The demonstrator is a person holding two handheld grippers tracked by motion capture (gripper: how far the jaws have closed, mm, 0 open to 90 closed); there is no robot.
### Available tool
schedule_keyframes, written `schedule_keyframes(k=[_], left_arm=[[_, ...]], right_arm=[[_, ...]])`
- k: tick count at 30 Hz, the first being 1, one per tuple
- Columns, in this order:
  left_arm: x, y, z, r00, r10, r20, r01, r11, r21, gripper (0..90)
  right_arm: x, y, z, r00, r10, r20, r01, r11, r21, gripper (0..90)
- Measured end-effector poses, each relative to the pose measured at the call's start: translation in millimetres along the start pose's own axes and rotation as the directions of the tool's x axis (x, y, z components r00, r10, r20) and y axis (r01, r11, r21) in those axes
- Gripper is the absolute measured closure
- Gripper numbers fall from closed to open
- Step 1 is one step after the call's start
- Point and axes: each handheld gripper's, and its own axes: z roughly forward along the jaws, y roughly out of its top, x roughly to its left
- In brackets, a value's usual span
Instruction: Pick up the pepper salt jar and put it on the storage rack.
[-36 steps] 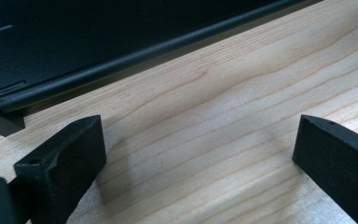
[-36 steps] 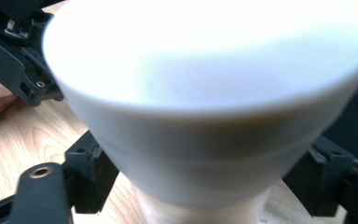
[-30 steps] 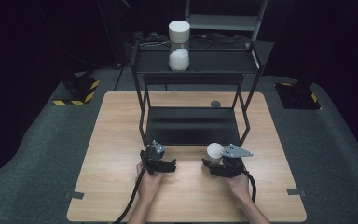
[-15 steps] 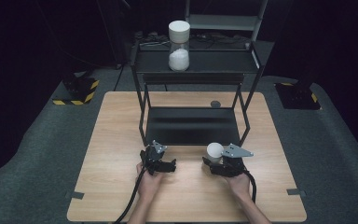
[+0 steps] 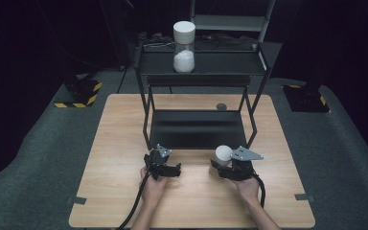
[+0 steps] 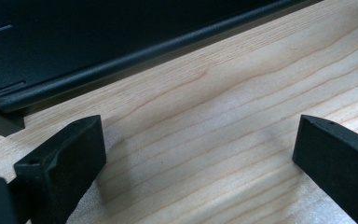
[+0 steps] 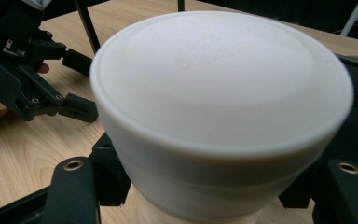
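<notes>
The right gripper (image 5: pixel 222 165) is clamped on a white-lidded round jar (image 5: pixel 223 155), its jaws having just closed in on the sides below the broad white cap (image 7: pixel 223 93). The jar stands upright on the light wooden table (image 5: pixel 120 143), near the front edge and right of the middle, just before the low shelf of a black metal rack (image 5: pixel 196 129). The left gripper (image 5: pixel 171 168) rests left of it, near the same edge, jaws apart over bare wood. A second white-capped jar of white powder (image 5: pixel 184 47) stands on the rack's top shelf.
</notes>
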Motion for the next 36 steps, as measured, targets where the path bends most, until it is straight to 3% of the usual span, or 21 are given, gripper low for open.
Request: schedule_keyframes(k=[36], left_arm=[[0.0, 0.1, 0.0, 1.0, 0.001, 0.0, -0.001, 1.0, 0.0, 2.4]], right_arm=[[-34.3, 45.8, -33.3, 0.9998, 0.007, -0.021, -0.007, 1.0, -0.002, 34.6]])
